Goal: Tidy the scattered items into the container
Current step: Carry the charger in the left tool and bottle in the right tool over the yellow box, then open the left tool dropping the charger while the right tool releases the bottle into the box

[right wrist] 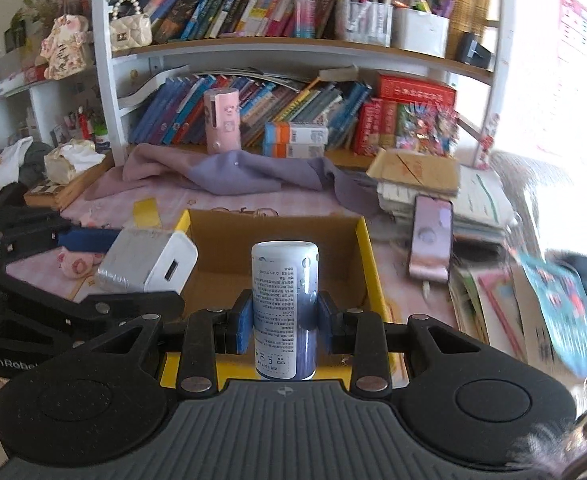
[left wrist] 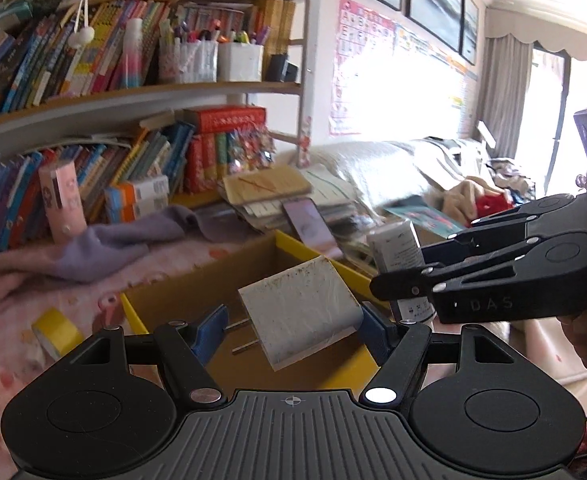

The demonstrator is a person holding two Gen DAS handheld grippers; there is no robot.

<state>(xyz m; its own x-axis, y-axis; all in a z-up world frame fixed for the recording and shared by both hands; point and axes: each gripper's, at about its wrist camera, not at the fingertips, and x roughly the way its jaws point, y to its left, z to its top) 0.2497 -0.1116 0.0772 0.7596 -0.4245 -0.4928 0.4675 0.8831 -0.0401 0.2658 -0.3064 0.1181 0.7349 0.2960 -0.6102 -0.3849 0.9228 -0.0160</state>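
1. The left gripper [left wrist: 293, 330], black with blue pads, holds a white square plug-in charger [left wrist: 299, 312] between its jaws; the charger's two metal prongs point left and its face is smudged.
2. The right gripper [right wrist: 284, 316] has its jaws narrow and clamped on a small white and blue cylindrical can [right wrist: 284, 308] printed with fine text, held upright.
3. Both held items hang over an open cardboard box with a yellow rim [right wrist: 367, 256], charger on the left, can on the right.
4. The box sits on a surface covered by a pink patterned cloth [left wrist: 17, 316].
5. A yellow roll of tape [left wrist: 55, 334] lies on the cloth left of the box.
6. A crumpled lilac towel [right wrist: 237, 174] lies beyond the box, before a bookshelf [right wrist: 229, 46] packed with books.
7. A smartphone [right wrist: 431, 236] leans on stacked papers to the right.
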